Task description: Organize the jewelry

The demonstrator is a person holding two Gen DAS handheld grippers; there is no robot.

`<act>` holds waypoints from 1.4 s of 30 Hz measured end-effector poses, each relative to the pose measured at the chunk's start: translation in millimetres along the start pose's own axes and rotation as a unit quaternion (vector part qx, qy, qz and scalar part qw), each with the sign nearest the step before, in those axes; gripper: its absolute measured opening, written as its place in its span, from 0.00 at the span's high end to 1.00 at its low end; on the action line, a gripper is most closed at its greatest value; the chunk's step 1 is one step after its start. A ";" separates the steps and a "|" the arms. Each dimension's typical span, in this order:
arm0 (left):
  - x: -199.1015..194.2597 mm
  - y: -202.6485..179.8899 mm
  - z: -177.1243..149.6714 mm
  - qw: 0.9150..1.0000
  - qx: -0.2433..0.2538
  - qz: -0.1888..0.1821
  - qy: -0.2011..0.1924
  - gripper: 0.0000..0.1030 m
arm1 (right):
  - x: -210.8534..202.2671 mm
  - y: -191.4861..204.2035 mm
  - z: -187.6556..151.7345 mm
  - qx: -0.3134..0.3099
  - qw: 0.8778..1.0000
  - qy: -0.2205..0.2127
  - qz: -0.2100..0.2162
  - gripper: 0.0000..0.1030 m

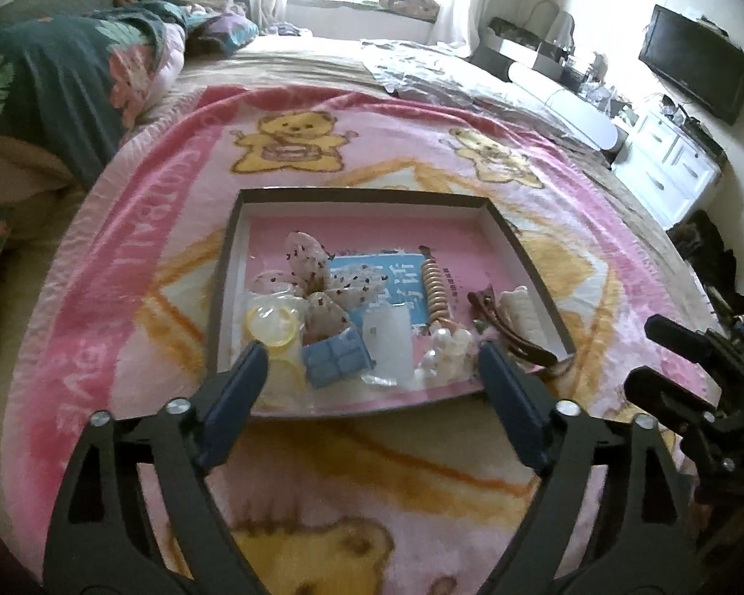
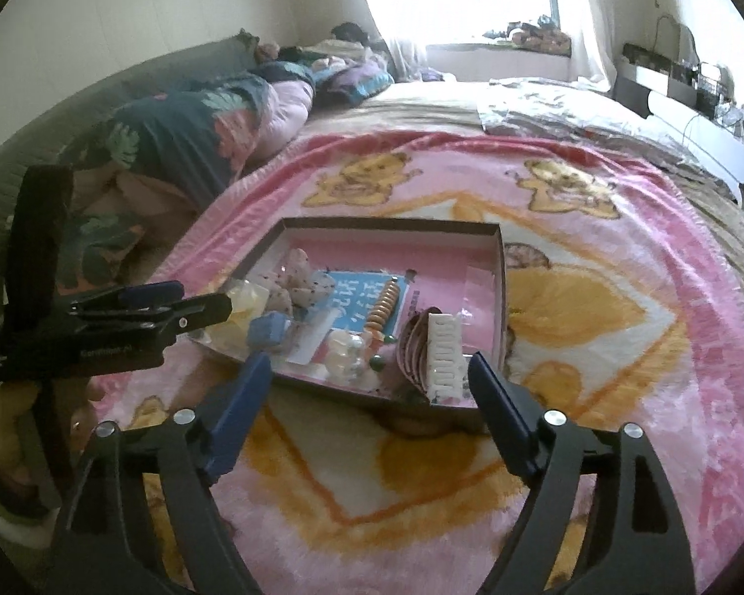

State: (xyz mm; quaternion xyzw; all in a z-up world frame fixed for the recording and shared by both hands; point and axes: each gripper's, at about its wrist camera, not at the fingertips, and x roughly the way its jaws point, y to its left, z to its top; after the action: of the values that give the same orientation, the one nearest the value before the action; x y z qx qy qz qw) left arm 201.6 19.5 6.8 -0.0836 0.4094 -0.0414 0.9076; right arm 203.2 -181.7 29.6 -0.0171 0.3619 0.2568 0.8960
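1. My left gripper (image 1: 372, 362) hangs wide open, empty, at the near edge of the shallow box (image 1: 530, 248).
2. My right gripper (image 2: 367, 372) is spread wide too, empty, at that box's near corner.
3. The jewelry sits inside the box on the pink bear blanket (image 1: 372, 471): a pearl cluster (image 1: 446, 347), an orange coiled band (image 1: 434, 292), a white claw clip (image 2: 444, 354) and a blue square clip (image 1: 335, 354).

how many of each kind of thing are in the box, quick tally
spotted flower piece: 1
blue square clip: 1
orange bead spiral: 1
pearl cluster: 1
brown hair clip: 1
white claw clip: 1
yellow ring: 1
total: 7 in the box
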 end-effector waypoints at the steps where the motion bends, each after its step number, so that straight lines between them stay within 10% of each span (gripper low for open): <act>1: -5.3 0.0 -2.2 1.000 -0.002 -0.001 -0.002 0.15 | -5.2 1.9 -0.9 0.000 1.000 -0.006 0.000 0.13; 42: -45.5 -1.0 -112.0 0.999 -0.004 0.026 -0.026 0.09 | -45.0 1.1 -94.8 0.022 0.999 -0.024 -0.031 0.11</act>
State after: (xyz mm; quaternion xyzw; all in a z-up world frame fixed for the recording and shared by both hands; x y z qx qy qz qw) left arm 87.5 11.9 -32.4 -0.0779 0.3881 -0.0142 0.9182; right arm 114.7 -221.4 -10.5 -0.0030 0.3454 0.2210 0.9121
